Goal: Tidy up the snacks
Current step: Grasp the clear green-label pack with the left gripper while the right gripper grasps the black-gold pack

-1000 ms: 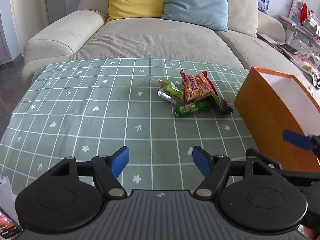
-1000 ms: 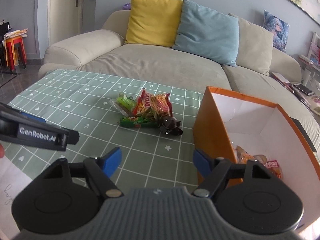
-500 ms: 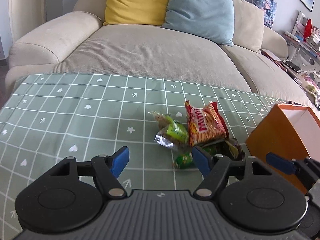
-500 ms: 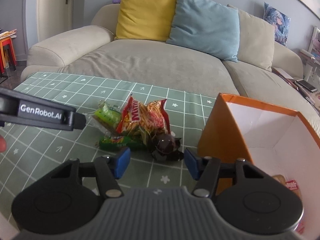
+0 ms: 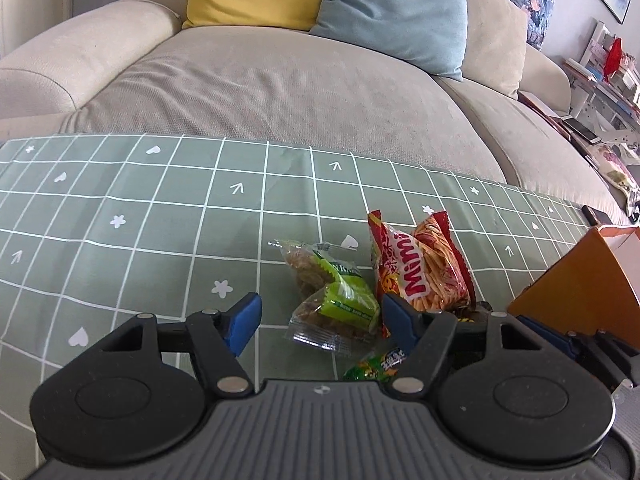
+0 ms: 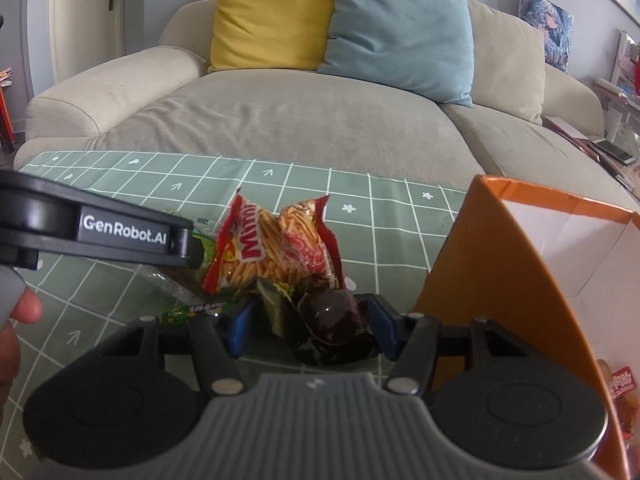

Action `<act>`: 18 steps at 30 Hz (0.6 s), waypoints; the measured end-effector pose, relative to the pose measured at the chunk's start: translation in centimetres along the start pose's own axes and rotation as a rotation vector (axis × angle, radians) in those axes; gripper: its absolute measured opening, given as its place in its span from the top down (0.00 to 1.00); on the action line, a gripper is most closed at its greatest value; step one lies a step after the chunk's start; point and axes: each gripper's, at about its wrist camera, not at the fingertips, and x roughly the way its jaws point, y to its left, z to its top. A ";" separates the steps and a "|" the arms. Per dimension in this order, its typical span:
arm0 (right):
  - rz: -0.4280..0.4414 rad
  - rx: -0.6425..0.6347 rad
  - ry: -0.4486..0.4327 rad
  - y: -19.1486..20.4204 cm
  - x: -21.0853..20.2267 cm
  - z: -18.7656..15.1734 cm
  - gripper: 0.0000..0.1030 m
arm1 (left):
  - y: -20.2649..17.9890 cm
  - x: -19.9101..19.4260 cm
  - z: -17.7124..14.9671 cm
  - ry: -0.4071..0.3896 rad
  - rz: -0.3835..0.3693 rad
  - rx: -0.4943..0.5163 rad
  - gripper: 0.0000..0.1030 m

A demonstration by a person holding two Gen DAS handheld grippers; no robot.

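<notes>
A small pile of snacks lies on the green checked tablecloth (image 5: 160,216). It holds a red Mimi noodle-snack bag (image 5: 420,268), a green-labelled clear packet (image 5: 336,300), a green candy roll (image 5: 376,366) and a dark wrapped snack (image 6: 328,320). My left gripper (image 5: 320,322) is open, its fingers on either side of the green packet. My right gripper (image 6: 308,328) is open, its fingers on either side of the dark snack. The red bag (image 6: 276,248) lies just beyond it.
An orange box (image 6: 500,280) with a white inside stands right of the pile and holds snack packets (image 6: 616,380). A beige sofa (image 6: 320,120) with yellow and blue cushions runs behind the table. The left gripper's body (image 6: 100,232) crosses the right wrist view.
Both grippers have moved forward and down to the snack pile, staying open. The right gripper's fingers now flank the dark snack, and the left's flank the green packet.
</notes>
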 end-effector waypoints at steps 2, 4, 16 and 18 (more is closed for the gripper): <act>-0.008 0.002 -0.002 0.1 0.4 0.0 0.51 | 0.1 0.5 0.2 0.006 -0.009 -0.015 0.23; -0.017 -0.002 -0.008 0.2 0.7 0.0 0.53 | 0.1 0.9 0.3 0.014 -0.014 -0.020 0.30; -0.034 -0.065 -0.077 1.1 -1.1 -0.6 0.90 | 0.0 -0.3 -0.9 0.027 -0.021 -0.073 0.60; -0.035 -0.080 -0.078 1.4 -1.6 -0.8 0.91 | 0.0 -1.0 -1.4 0.031 -0.008 -0.077 0.61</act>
